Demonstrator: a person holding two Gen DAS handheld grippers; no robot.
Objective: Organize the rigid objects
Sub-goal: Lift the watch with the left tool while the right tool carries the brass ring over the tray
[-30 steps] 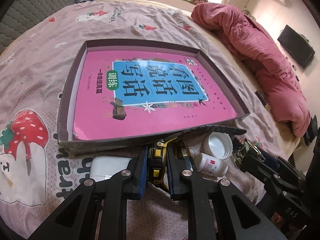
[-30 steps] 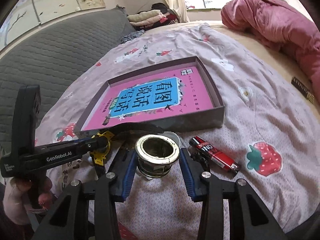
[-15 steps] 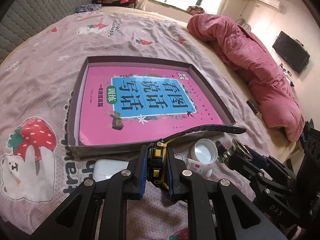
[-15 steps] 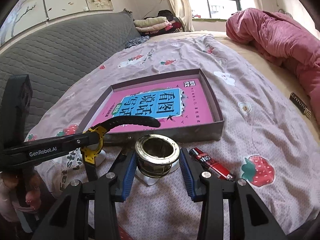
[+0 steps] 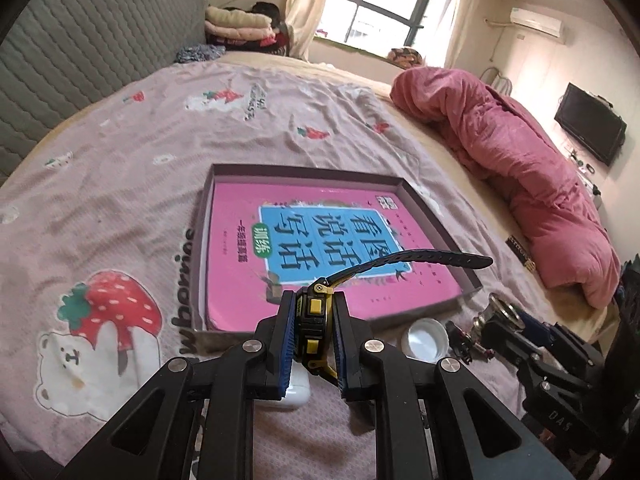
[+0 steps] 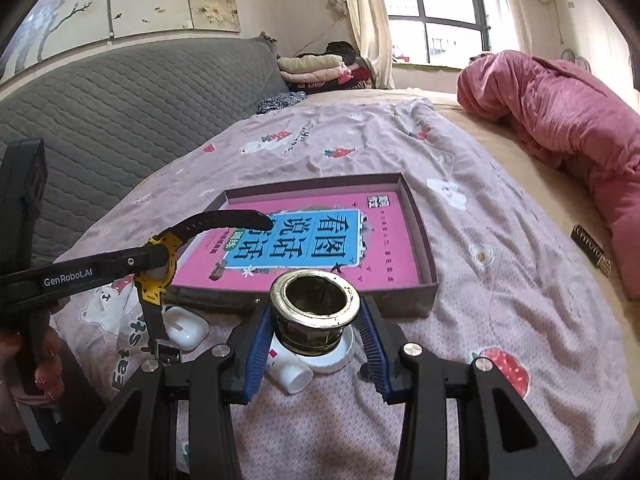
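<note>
My left gripper (image 5: 314, 338) is clamped on a yellow-and-black watch (image 5: 316, 320), held above the bedspread (image 5: 120, 200) at the near edge of the shallow box (image 5: 202, 216). The watch's long axis runs fore and aft; one strap (image 5: 420, 258) arches forward over the pink book (image 5: 320, 240), the other hangs down. My right gripper (image 6: 314, 336) grasps a brass ring fitting (image 6: 314, 310), opening upward, above a white bottle (image 6: 290, 372).
</note>
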